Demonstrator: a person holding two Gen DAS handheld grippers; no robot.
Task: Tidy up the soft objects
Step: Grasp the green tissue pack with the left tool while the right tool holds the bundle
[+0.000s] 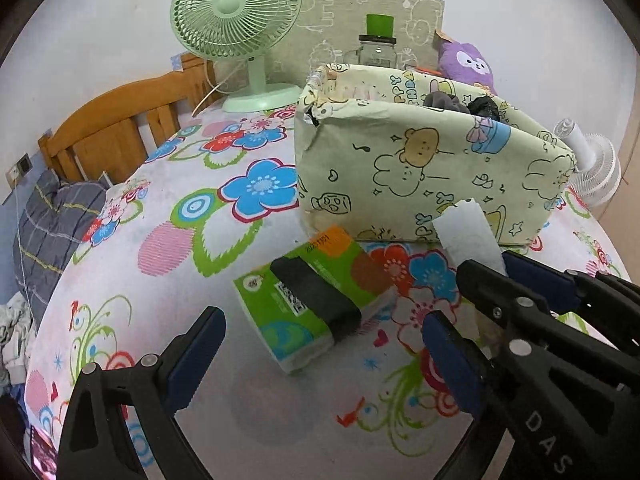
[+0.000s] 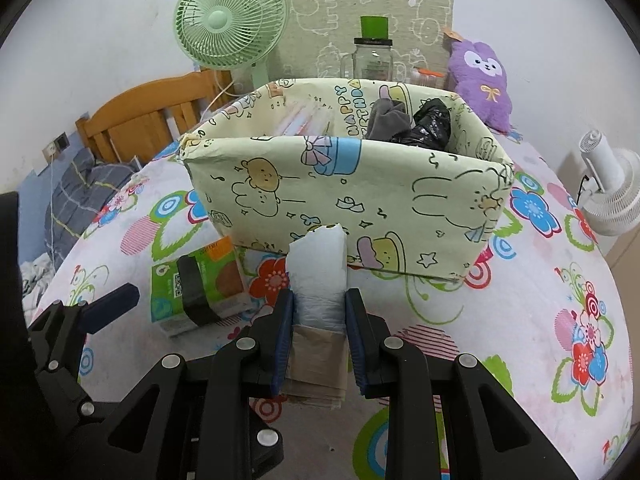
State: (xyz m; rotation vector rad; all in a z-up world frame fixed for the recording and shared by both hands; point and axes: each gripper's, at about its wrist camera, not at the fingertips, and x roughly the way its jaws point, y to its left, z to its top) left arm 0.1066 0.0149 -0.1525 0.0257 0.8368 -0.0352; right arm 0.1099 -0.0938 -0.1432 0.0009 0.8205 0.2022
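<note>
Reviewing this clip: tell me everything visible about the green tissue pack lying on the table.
The tissue pack is a soft, flat, rectangular packet in glossy green wrap with orange and brown patches, a small printed code and a white underside. A wide black band wraps across its middle. It lies flat and skewed on the flowered tablecloth, just in front of the cartoon-print box's near left corner. Neither gripper touches it; the open left gripper points toward it.
</note>
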